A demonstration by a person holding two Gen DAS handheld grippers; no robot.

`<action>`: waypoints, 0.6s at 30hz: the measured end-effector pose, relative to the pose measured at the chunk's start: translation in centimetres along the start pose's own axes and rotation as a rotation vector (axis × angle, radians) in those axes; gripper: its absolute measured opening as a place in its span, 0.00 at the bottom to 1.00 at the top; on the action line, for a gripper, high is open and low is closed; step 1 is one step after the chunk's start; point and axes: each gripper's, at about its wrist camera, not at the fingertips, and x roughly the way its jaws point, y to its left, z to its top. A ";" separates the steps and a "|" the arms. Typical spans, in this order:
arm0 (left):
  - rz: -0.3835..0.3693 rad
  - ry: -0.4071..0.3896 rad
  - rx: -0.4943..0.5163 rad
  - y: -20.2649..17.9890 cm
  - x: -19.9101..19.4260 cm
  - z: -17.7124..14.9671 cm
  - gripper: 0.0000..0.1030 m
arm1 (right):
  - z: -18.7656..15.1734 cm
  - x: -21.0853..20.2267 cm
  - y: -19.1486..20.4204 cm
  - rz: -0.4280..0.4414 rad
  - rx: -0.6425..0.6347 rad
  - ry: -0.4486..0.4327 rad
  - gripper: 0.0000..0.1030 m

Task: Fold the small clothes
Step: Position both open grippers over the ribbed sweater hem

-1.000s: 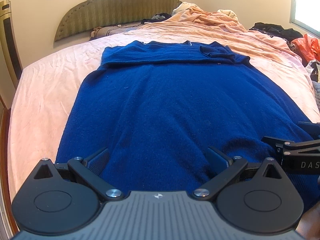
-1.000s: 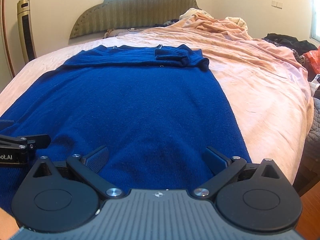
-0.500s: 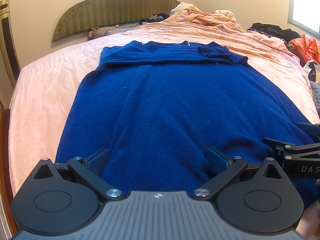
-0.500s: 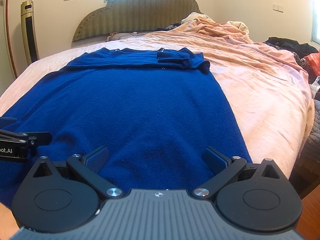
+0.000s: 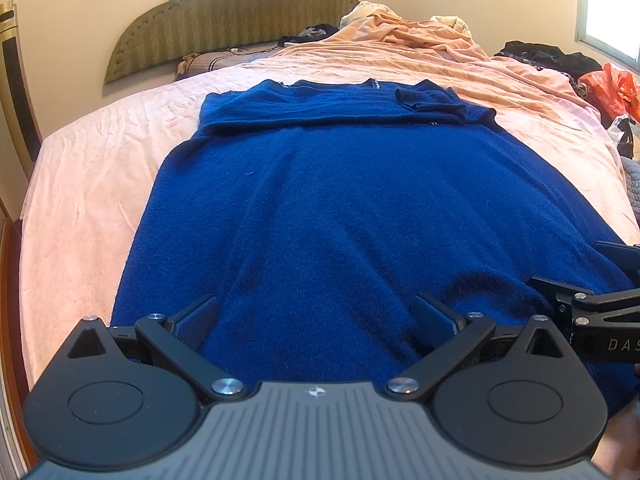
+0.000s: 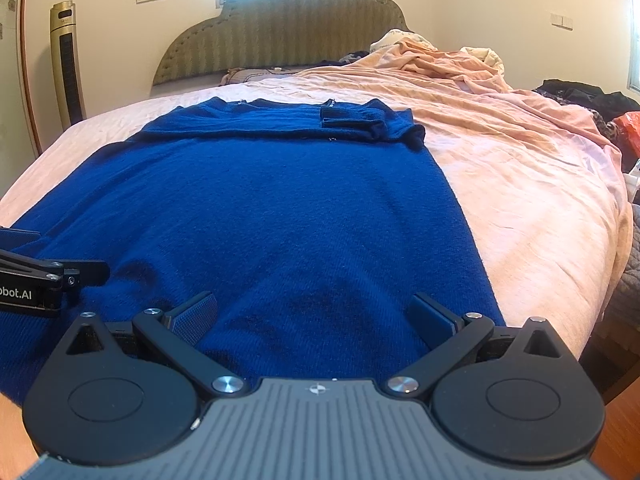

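Note:
A dark blue knit sweater [image 5: 344,208] lies flat on the pink bed sheet [image 5: 84,184], its sleeves folded across the far chest area. The same sweater [image 6: 260,208] fills the right wrist view. My left gripper [image 5: 316,314] stands open just over the sweater's near hem, left of middle. My right gripper [image 6: 314,312] is open too, over the near hem toward the sweater's right edge. Each gripper shows in the other's view: the right gripper [image 5: 592,308] at the right edge, the left gripper [image 6: 52,276] at the left edge. Nothing sits between either pair of fingers.
A crumpled pink blanket [image 5: 420,40] is heaped at the far right of the bed, below the padded headboard [image 5: 232,20]. Dark clothes and an orange bag [image 5: 612,84] lie at the far right. A tall tower fan [image 6: 68,68] stands by the left wall.
Both grippers have tilted slightly lower toward the hem, so the sweater sits a little lower and closer in view. Both stay open; the sweater has not moved.

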 end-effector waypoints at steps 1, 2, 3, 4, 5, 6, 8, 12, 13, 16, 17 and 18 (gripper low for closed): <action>-0.001 0.001 0.001 0.0 -0.1 0.0 1.00 | 0.0 0.0 0.0 0.002 0.000 -0.001 1.00; -0.002 0.002 0.003 0.0 -0.1 -0.1 1.00 | 0.0 0.0 0.0 0.003 -0.002 0.000 1.00; -0.003 0.004 0.005 0.0 -0.2 -0.1 1.00 | 0.0 -0.1 0.0 0.006 -0.004 0.000 1.00; -0.005 0.005 0.007 0.0 -0.3 -0.2 1.00 | 0.0 -0.2 -0.1 0.009 -0.008 0.003 1.00; -0.006 0.007 0.008 0.0 -0.4 -0.2 1.00 | 0.0 -0.3 -0.1 0.013 -0.012 0.008 1.00; -0.008 0.008 0.010 0.0 -0.5 -0.3 1.00 | 0.1 -0.5 -0.2 0.016 -0.018 0.016 1.00; -0.012 0.017 0.016 0.0 -0.8 -0.4 1.00 | 0.1 -0.9 -0.2 0.019 -0.024 0.031 0.99; -0.025 0.012 0.012 0.2 -1.6 -1.0 1.00 | -0.8 -2.2 -0.2 0.017 -0.030 0.022 0.99; -0.028 0.009 0.010 0.3 -1.8 -1.2 1.00 | -1.0 -2.4 -0.3 0.021 -0.024 0.019 0.99; -0.032 0.006 0.013 0.3 -2.0 -1.5 1.00 | -1.2 -2.6 -0.5 0.029 -0.022 0.017 0.99; -0.032 0.008 0.016 0.3 -2.1 -1.5 1.00 | -1.1 -2.6 -0.5 0.029 -0.023 0.020 0.99; -0.033 0.010 0.018 0.3 -2.1 -1.5 1.00 | -1.1 -2.7 -0.5 0.029 -0.023 0.023 0.99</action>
